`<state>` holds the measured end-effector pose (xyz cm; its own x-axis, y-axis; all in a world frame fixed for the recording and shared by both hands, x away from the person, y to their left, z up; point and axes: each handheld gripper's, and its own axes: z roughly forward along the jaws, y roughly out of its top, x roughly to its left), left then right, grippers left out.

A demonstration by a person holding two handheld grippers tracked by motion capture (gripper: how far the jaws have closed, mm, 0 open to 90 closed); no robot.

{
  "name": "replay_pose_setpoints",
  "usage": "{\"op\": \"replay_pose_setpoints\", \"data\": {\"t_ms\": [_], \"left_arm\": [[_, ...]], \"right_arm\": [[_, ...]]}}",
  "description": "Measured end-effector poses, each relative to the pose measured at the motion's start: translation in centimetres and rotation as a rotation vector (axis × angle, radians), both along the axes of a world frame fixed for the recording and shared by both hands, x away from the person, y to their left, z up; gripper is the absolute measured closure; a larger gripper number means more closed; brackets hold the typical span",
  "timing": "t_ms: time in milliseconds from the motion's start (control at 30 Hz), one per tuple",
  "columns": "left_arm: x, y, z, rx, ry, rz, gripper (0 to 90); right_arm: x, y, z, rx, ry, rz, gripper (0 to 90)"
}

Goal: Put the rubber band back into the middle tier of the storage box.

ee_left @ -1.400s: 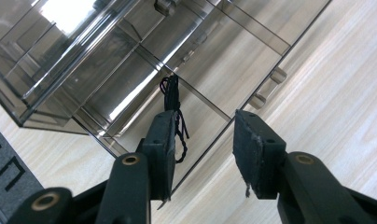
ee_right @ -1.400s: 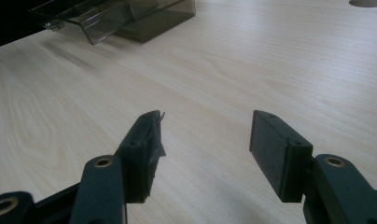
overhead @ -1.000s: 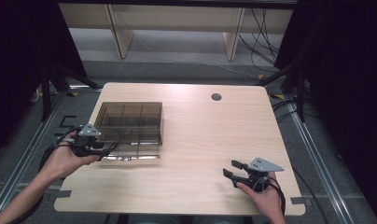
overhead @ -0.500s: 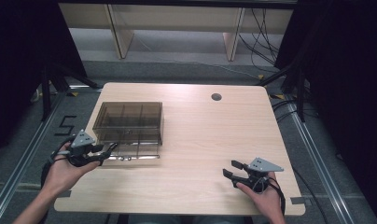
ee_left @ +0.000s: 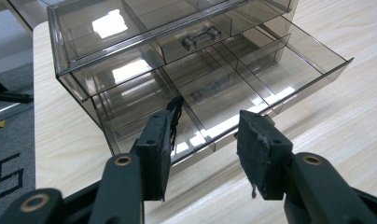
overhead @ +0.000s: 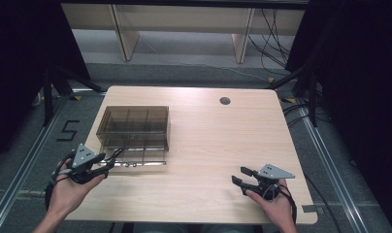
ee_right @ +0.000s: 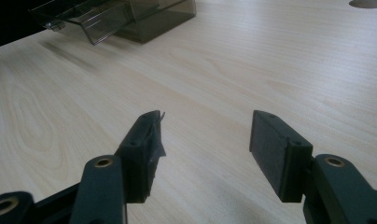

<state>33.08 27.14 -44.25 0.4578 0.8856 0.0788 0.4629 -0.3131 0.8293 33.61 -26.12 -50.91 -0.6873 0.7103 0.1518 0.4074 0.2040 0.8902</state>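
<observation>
A smoky clear drawer box (overhead: 133,121) stands on the left half of the wooden table (overhead: 208,145). Its bottom drawer (overhead: 136,159) is pulled out toward the near edge, with empty compartments (ee_left: 280,60). The upper drawer's small handle (ee_left: 200,37) sits flush. My left gripper (overhead: 109,162) hovers just in front of the drawer's left end. Its jaws (ee_left: 211,119) have just been opening and are open, with nothing pressed between them. At the near right my right gripper (overhead: 238,175) rests low over bare wood, open and empty (ee_right: 205,126).
A round cable hole (overhead: 225,101) lies at the table's far middle. Bare wood stretches between the box (ee_right: 144,14) and the right gripper. Shelf frames and cables stand beyond the far edge; a floor mark "5" (overhead: 68,130) lies to the left.
The left hand has drawn back from the box toward the near-left edge and sunk a little, its jaws spreading wider. The right hand has stayed put.
</observation>
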Motion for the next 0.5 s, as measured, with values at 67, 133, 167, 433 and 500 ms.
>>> {"op": "replay_pose_setpoints", "data": {"t_ms": [67,133,167,433,500], "left_arm": [[-0.4,-0.1,-0.1,-0.002,-0.020,0.010,54.2],[-0.7,-0.1,-0.3,-0.016,-0.030,0.013,54.2],[-0.9,-0.2,-0.3,-0.015,-0.038,0.016,54.2],[-1.7,-0.9,-1.2,-0.042,-0.076,0.019,54.0],[-2.0,-0.9,-1.5,-0.049,-0.094,0.018,53.8]], "right_arm": [[0.0,0.1,0.0,0.010,0.013,0.003,44.4],[0.0,0.1,0.0,0.010,0.013,0.003,44.3],[0.0,0.0,0.0,0.000,0.000,-0.001,44.3],[-0.1,0.2,-0.1,0.012,0.015,0.002,44.4],[-0.2,0.1,0.0,0.003,0.026,-0.004,44.4]]}}
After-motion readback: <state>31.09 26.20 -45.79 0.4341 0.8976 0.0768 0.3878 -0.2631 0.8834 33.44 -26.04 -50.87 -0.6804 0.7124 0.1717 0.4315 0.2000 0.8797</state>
